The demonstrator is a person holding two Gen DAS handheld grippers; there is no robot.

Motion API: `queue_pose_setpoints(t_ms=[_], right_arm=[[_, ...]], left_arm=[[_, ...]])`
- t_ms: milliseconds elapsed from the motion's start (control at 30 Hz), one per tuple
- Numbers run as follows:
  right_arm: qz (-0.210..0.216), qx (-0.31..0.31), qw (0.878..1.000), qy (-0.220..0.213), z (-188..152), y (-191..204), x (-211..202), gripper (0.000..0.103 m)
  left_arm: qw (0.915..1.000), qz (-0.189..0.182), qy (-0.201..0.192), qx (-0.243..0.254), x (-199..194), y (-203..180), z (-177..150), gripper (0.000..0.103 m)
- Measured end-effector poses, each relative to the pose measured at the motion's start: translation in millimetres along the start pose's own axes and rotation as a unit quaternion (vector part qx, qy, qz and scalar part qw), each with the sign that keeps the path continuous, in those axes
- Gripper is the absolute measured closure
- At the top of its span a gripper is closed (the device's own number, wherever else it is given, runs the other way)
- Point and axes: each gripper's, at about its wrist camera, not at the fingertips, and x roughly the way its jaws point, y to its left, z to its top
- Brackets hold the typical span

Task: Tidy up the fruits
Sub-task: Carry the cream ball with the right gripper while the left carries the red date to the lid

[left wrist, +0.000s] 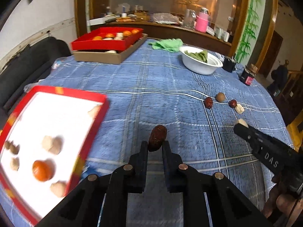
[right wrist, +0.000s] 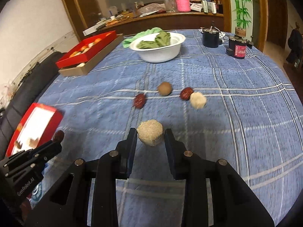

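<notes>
While a dark red date (left wrist: 157,137) sits pinched between the pads of my left gripper (left wrist: 155,147), its jaws drawn in as far as they go, my right gripper (right wrist: 150,132) has a pale, grainy lump (right wrist: 150,134) between its jaws, which stand only partly open with the lump filling the gap between them. Both pieces hang above the blue plaid tablecloth (left wrist: 151,79), clear of it.

Ahead of my right jaws, well beyond the lump, four more pieces lie loose on the cloth: a red date (right wrist: 139,100) to the left, a round brown fruit (right wrist: 164,88) behind it, another red date (right wrist: 186,93), and a second pale lump (right wrist: 197,100) touching that date on its right.

Left of my left jaws, just beside them, lies a red-rimmed tray (left wrist: 56,89) with a white floor, blurred; it holds an orange fruit (left wrist: 42,170), several pale lumps and small brown pieces.

Farther ahead of my jaws stands a white bowl (left wrist: 198,67) with green leaves in it, a green cloth (left wrist: 166,44) behind it. Far to the left ahead, a red box (left wrist: 98,44) with orange fruits rests on a brown cardboard tray (left wrist: 102,58). To the right ahead stand two dark jars (right wrist: 237,48).
</notes>
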Motion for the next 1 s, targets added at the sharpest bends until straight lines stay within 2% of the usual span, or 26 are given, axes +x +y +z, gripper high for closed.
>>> queue_pose_setpoints(t_ms=[300,500,700,1000], right_arm=[[0.036,-0.038,0.999,-0.009,-19.9,56.2,-30.7,0.074],[0.063,-0.066,0.996,-0.016,-22.8,98.4,-37.8,0.074],[0.074,-0.085,0.993,-0.017,-26.6,125.5,-41.1,0.074],[0.078,-0.103,0.991,-0.021,-27.9,145.9,-47.0,0.074]], left_arm=[[0.9987,0.034,-0.014,-0.035,-35.9,54.5,-10.2,0.089],[0.9972,0.052,-0.016,-0.051,-43.6,85.0,-11.3,0.089],[0.9965,0.051,-0.021,-0.063,-49.9,100.0,-11.1,0.089],[0.9961,0.045,-0.023,-0.072,-55.0,114.4,-12.7,0.089]])
